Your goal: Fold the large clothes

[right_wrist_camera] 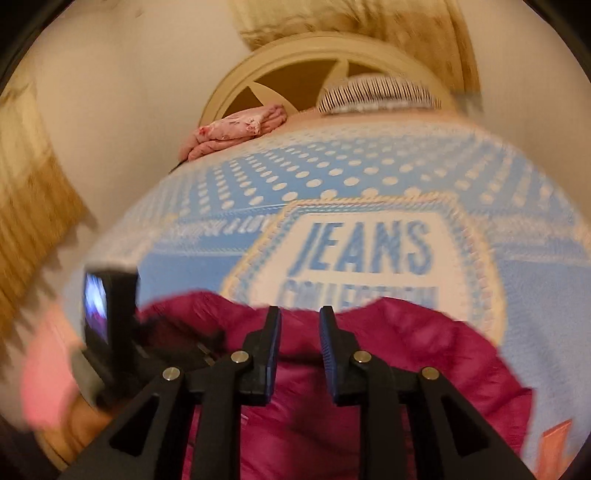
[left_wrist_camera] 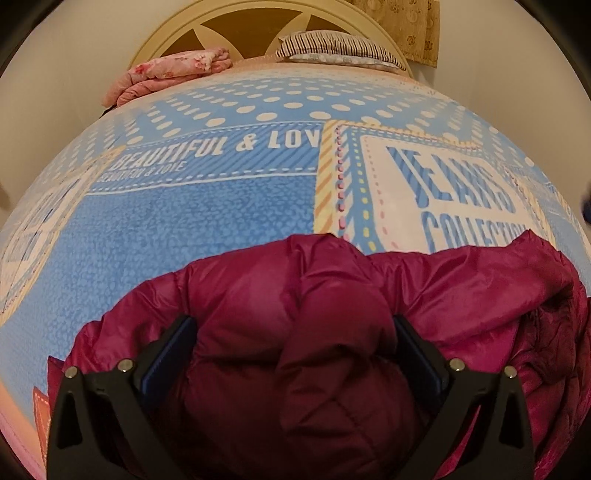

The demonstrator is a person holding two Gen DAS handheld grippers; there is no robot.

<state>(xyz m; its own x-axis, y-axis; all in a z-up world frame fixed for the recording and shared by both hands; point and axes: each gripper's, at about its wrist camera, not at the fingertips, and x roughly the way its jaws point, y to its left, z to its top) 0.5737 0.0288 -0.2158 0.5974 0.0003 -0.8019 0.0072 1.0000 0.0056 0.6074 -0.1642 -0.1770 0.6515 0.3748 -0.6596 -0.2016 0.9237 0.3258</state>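
Black left gripper (left_wrist_camera: 293, 325) spread wide, blue-padded fingers (left_wrist_camera: 166, 354) pressed against either side of a thick bulge of magenta puffer jacket (left_wrist_camera: 295, 295); grasping a bunched fold of it, jaws far apart around the padding. Lying across the near edge of the bed, quilted and glossy, trailing off to the right in loose folds. Beyond it, spread flat, a blue bedspread (left_wrist_camera: 207, 221) printed with "BEAUTIFUL & LOVE" and "JEANS COLLECTION", white dots further up. At the far end, a folded pink floral blanket (left_wrist_camera: 166, 75) and a striped pillow (left_wrist_camera: 332, 46) against a cream arched headboard (left_wrist_camera: 207, 22).

Right gripper (right_wrist_camera: 300, 314) hovering over the same jacket (right_wrist_camera: 424, 350), fingers (right_wrist_camera: 271, 347) parted by a narrow gap, holding nothing between them. Blurred throughout in the right wrist view. To the left, the other gripper's camera screen (right_wrist_camera: 96, 306) glowing, next to a pink sleeve (right_wrist_camera: 48, 384).
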